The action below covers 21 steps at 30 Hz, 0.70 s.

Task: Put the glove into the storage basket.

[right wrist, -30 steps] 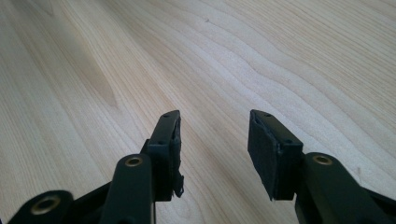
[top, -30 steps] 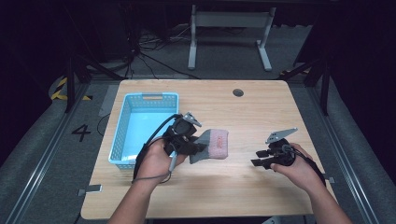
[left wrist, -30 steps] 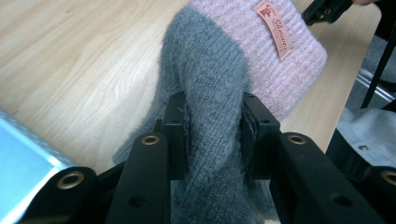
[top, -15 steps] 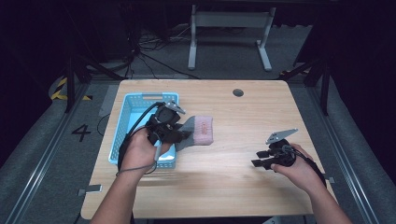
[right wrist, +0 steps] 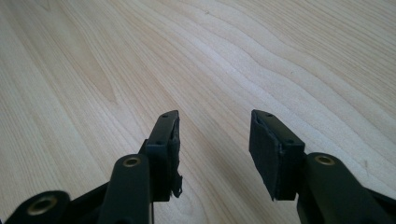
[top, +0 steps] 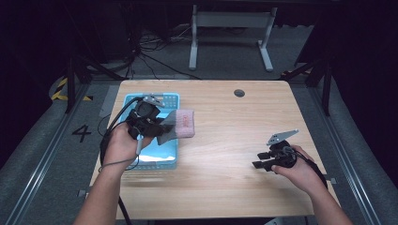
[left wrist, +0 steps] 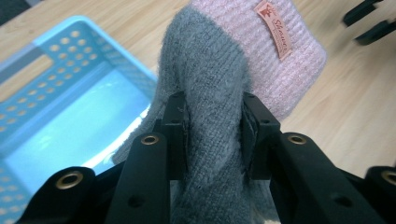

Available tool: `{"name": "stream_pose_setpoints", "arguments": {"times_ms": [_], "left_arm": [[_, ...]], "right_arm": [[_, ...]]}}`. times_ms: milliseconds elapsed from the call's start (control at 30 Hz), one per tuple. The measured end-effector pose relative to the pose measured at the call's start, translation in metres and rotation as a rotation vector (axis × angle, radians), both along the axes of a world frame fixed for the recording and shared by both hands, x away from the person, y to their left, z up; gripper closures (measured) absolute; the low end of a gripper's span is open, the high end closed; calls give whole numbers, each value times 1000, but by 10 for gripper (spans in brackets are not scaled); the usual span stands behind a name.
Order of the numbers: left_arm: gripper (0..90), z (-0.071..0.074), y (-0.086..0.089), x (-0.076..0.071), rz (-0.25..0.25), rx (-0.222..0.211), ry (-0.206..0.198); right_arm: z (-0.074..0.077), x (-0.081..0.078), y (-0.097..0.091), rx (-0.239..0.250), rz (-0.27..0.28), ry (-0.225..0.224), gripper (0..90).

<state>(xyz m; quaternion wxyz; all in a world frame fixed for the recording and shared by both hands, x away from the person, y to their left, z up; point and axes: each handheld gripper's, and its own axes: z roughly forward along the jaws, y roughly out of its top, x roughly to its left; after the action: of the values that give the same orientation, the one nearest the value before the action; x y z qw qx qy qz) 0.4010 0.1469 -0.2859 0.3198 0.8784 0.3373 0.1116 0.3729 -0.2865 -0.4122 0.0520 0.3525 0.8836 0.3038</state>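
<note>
Left gripper (left wrist: 211, 135) clamped grey-pink knit hat (left wrist: 219, 79) by grey end, carried over blue basket (top: 170, 101) rim, likely for drop-in. Right gripper (right wrist: 214, 154) rested apart, empty, on table (top: 234, 140).

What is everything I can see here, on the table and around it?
knitted item: one, grey body with a pink cuff and small label, held between the left gripper's jaws above the basket's right edge
basket: one, light blue plastic with holes, on the table's left side
table: one, light wood, with a small dark round hole near its far edge
frame with feet: one, grey metal, on the floor beyond the table
cables: several, black, on the floor
left gripper: one, black, clamped on the grey knit
right gripper: one, black, jaws open over bare wood
</note>
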Motion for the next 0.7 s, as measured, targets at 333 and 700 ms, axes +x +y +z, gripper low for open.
{"name": "stream_pose_setpoints", "arguments": {"times_ms": [333, 700], "left_arm": [[670, -7, 34, 13, 93, -9, 0], [670, -31, 57, 33, 148, 10, 45]], "right_arm": [[-1, 0, 1, -1, 2, -2, 533], [-1, 0, 1, -2, 3, 0, 530]]}}
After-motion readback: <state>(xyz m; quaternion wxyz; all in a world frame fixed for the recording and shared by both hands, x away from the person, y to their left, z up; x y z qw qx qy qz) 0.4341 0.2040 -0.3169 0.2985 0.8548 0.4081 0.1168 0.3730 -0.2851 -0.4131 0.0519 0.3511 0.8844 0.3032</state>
